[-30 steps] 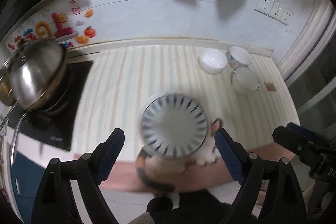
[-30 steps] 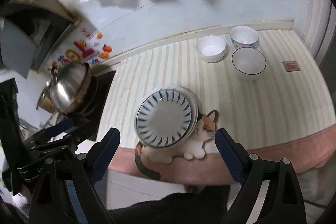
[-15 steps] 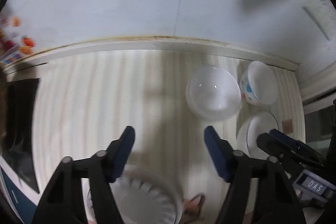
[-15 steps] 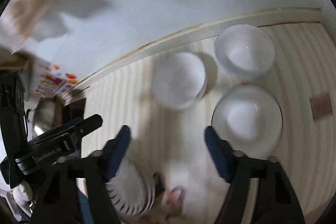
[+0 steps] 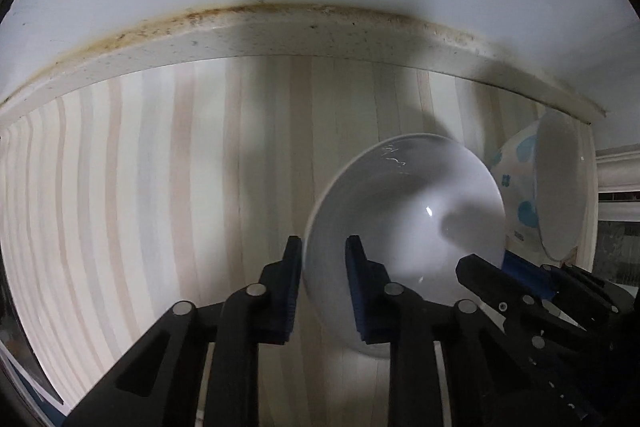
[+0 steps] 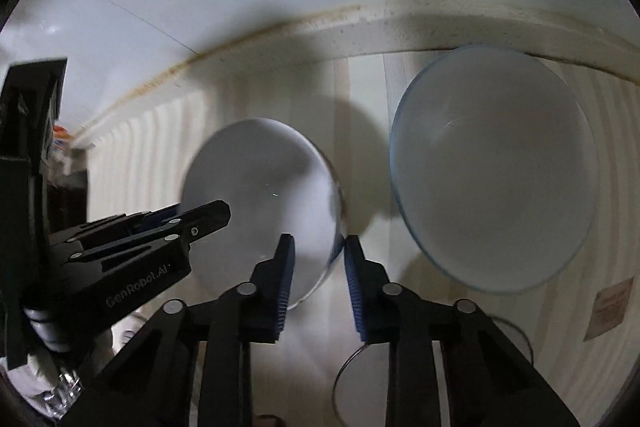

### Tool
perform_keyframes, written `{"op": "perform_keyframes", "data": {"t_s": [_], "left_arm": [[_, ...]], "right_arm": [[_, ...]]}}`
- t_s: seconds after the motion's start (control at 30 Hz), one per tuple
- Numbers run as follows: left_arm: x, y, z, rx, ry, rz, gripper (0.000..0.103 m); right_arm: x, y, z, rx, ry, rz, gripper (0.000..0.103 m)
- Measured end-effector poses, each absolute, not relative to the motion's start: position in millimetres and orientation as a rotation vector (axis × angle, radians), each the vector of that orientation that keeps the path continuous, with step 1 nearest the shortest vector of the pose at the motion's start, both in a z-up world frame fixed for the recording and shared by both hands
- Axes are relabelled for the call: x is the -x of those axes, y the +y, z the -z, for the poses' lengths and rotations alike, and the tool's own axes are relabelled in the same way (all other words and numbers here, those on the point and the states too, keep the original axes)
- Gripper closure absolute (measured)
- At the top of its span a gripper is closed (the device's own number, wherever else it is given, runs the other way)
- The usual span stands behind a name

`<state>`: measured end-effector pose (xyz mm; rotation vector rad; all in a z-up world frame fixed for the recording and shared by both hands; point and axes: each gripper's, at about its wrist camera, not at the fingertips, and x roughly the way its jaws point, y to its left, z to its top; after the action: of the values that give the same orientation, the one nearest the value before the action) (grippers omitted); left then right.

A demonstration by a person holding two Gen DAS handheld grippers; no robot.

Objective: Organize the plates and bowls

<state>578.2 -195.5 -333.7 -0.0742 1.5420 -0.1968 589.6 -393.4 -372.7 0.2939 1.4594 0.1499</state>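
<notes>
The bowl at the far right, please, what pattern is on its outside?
Blue blotches and small flowers on white, best seen from the left wrist.

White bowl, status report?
Both grippers, left and right, closing fingers on opposite rims of white bowl. Bowl on counter. Patterned bowl close beside it.

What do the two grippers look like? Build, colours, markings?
Both match: the left gripper and right gripper have angular black arms with silver pivot pins and ribbed blue pads lining the jaws. Seen from the right wrist view, the left one's side reads "GenRobot.AI" in pale lettering.
</notes>
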Motion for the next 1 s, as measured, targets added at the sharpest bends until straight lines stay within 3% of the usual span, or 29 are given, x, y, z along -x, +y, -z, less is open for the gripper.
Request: {"op": "perform_keyframes", "data": {"t_s": [0.17,1.0], "left_arm": [[-567,-194,330,0.058,1.527,0.181,0.085],[-407,-184,257,0.023,1.492,0.255,0.085]], "right_arm": [[-595,-387,381,-0.273,1.465,-0.139,0.089],[-436,-372,335,-0.240,1.455,-0.221,0.089]]}}
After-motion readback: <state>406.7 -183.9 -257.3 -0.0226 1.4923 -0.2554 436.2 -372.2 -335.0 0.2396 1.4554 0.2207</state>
